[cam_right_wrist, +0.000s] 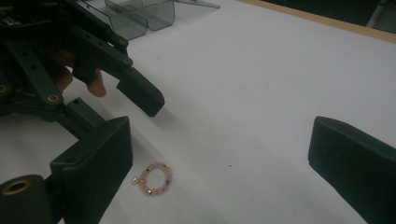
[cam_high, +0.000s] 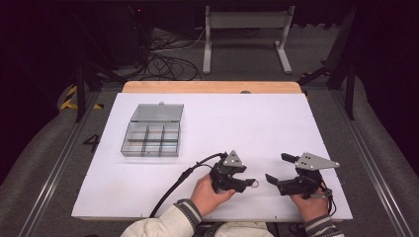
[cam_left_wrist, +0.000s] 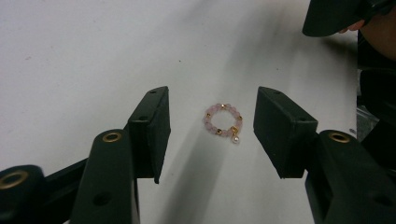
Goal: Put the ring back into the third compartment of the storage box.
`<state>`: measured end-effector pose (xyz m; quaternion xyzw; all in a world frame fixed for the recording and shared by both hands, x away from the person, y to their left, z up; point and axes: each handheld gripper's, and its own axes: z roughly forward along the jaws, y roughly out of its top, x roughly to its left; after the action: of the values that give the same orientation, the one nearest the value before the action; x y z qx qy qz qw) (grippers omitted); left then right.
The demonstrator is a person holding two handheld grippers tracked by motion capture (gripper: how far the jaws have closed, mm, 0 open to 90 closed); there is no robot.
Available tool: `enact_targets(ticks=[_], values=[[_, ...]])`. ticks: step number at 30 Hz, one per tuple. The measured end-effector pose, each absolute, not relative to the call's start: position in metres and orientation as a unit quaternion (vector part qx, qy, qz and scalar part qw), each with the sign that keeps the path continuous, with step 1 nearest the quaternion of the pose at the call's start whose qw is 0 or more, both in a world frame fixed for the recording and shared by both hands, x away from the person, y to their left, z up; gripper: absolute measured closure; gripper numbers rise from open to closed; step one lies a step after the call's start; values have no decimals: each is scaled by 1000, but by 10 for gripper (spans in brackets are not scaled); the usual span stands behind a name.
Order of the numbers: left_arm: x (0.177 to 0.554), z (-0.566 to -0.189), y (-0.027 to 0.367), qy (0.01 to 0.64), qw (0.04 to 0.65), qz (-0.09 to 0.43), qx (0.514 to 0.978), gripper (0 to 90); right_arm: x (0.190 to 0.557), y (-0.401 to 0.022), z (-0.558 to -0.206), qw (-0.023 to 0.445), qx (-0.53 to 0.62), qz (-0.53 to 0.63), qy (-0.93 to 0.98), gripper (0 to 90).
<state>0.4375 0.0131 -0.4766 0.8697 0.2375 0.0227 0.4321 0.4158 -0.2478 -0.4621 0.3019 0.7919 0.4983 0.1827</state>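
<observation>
On the white table (cam_high: 276, 123), near its front edge, your left gripper (cam_high: 248, 183) sits low over a small pink bead bracelet (cam_left_wrist: 222, 122) with gold spacers and a pale pearl charm. Its jaws are spread, one on each side of the bracelet, and neither pad touches it; the bracelet lies flat on the sheet between them. From the right gripper view the same bracelet (cam_right_wrist: 153, 178) lies just beside your right gripper's near jaw, clear of it. Your right gripper (cam_high: 272, 180) rests close to the left one, tips facing it, jaws spread wide with nothing between the pads. The clear compartment box (cam_high: 152, 138) stands well apart at the far left, lid raised
</observation>
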Motion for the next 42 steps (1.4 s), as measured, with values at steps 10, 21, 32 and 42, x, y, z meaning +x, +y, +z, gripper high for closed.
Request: enact_targets(ticks=[10, 21, 32, 42], values=[[440, -486, -2, 235, 422, 15, 875, 584, 416, -248, -462, 184, 302, 496, 793, 71], [441, -493, -11, 226, 404, 27, 886, 716, 416, -248, -463, 183, 301, 496, 794, 72], [437, -494, -15, 217, 386, 67, 894, 870, 416, -248, -462, 182, 300, 497, 794, 72], [435, -488, -13, 205, 395, 75, 892, 879, 415, -248, -462, 183, 298, 497, 794, 72]])
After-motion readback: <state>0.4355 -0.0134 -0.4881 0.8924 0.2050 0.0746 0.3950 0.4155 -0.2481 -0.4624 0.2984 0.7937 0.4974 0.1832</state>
